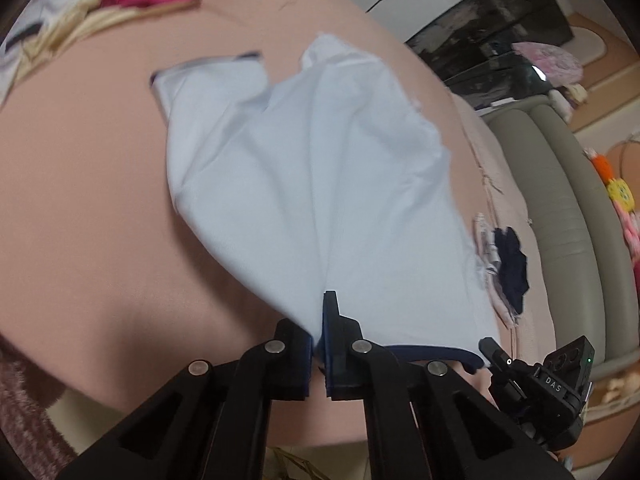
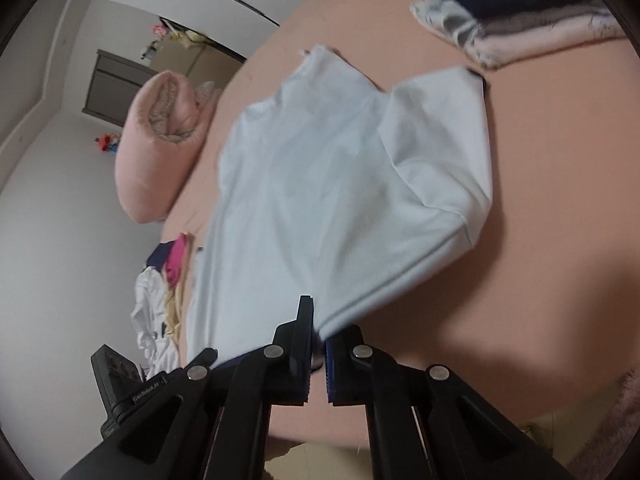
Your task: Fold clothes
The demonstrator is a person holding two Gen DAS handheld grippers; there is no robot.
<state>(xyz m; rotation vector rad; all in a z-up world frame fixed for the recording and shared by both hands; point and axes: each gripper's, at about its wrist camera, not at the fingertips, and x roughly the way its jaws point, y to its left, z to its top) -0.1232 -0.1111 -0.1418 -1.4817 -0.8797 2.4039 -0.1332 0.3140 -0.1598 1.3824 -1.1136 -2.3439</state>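
Bedsheet [image 1: 80,168], peach-pink and smooth, filled most of both views, and everything else sat on it. Spread across its middle lay the pale blue shirt [image 1: 304,184], the task garment, with its near hem raised off the sheet and its far end resting flat; a sleeve with dark trim [image 1: 208,72] stuck out to one side at the far end. Motion blur softened the cloth edges in both views.

Beyond the bed on one side sat a rolled pink quilt [image 2: 160,140] against the white wall. A folded stack of clothes [image 2: 520,12], dark navy on top of pale pink and grey, sat near the far corner of the sheet, well apart from the shirt. A loose heap of laundry [image 1: 100,8], white, cream and magenta, lay at the opposite edge.

Down to the tools. The left gripper [image 1: 318,332] was clamped tight on the shirt's near edge, the pale fabric pinched between the blue pads with almost no gap showing. The right gripper [image 2: 318,340] was likewise closed down on another point of that same near edge, cloth running straight into the narrow slit between its fingers. From the left wrist view, the navy-trimmed hem [image 1: 432,350] ran sideways from the left gripper to the right tool's black housing at the frame edge.
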